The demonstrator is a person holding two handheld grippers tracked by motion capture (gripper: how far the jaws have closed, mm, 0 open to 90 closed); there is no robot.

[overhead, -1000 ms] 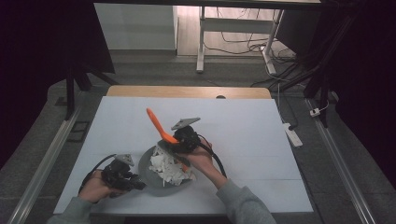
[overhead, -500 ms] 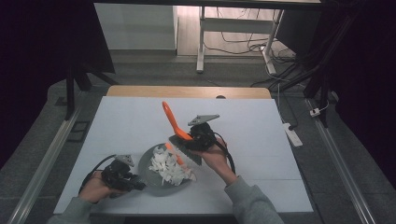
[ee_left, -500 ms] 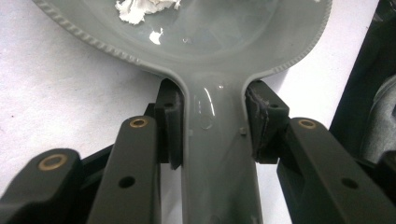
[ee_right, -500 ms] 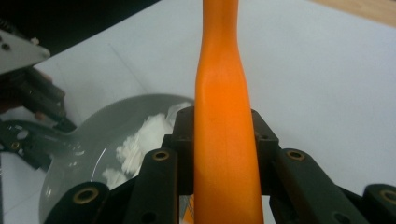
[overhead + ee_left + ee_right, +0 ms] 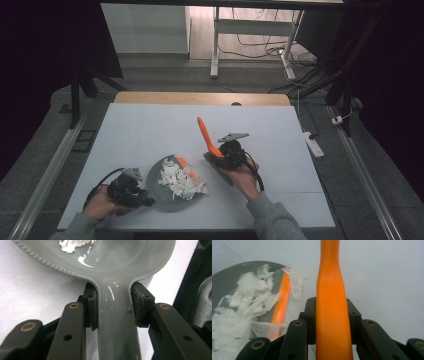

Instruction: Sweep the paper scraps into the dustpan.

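- Left gripper (image 5: 142,199), nearest me at the table's front edge, grips the handle (image 5: 117,322) of the grey dish (image 5: 167,192); my jaws press on both sides of the neck where handle meets bowl.
- My left hand (image 5: 102,202) holds the dish flat on the white table (image 5: 140,130).
- Dish judged glazed and stiff, hence slippery and breakable; the narrow neck is the sound place to hold it, as the beaded rim (image 5: 45,261) gives the jaws nothing to close around.
- Shredded white paper (image 5: 177,181) lies heaped in the bowl, some over the right rim; judged very light, soft, easily scattered.
- An orange strip (image 5: 279,307) rests among the shreds.
- Right gripper (image 5: 222,155), just right of the dish, is closed on the orange tool (image 5: 205,135), whose handle rises up and away.
- Tool judged rigid, light plastic; the held waist is smooth, so it could twist.
- Beyond the table: floor, cables (image 5: 255,37), a desk frame (image 5: 216,40).
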